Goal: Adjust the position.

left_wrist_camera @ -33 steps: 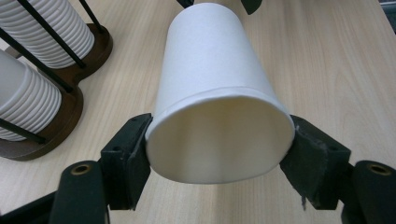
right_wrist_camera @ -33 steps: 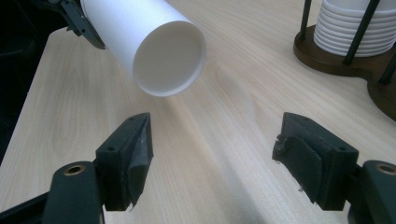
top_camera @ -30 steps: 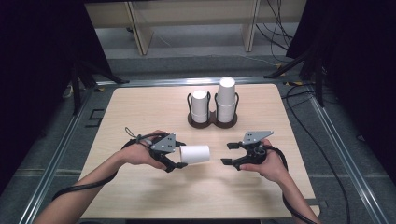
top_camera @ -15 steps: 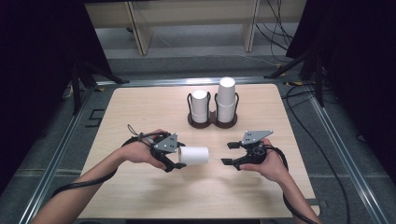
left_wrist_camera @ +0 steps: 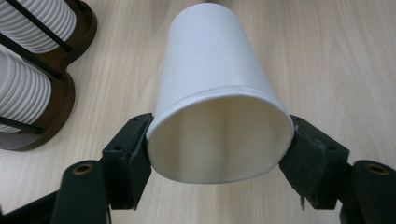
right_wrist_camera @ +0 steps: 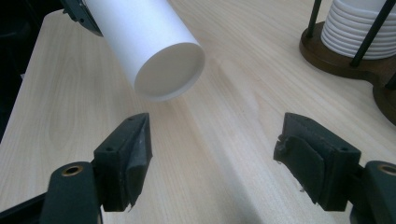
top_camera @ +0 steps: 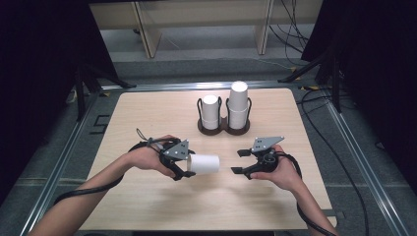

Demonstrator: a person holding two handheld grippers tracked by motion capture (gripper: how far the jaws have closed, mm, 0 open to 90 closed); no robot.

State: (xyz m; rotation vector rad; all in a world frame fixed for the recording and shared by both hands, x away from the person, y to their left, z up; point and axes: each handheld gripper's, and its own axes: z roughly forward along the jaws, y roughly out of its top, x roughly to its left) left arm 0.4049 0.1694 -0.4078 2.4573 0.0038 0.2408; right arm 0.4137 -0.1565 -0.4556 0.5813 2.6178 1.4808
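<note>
A white paper cup (top_camera: 205, 163) lies sideways in my left gripper (top_camera: 184, 168), which is shut on its rim end. In the left gripper view the cup (left_wrist_camera: 217, 98) sits squeezed between both jaws, mouth toward the camera. Its closed bottom (right_wrist_camera: 170, 71) points at my right gripper (top_camera: 239, 162), which stands open a short way to the right with nothing between its fingers. A dark wooden holder (top_camera: 224, 127) at the table's middle back carries two stacks of white cups: a shorter left stack (top_camera: 210, 110) and a taller right stack (top_camera: 237, 104).
The light wooden table (top_camera: 147, 118) has a metal frame around it. Cables (top_camera: 314, 103) trail on the floor at the right. The cup holder base (right_wrist_camera: 355, 63) is to the right gripper's far right, and in the left gripper view the holder (left_wrist_camera: 56, 70) is at left.
The left gripper with the cup has drifted slightly toward the person. The right gripper has stayed in place and open.
</note>
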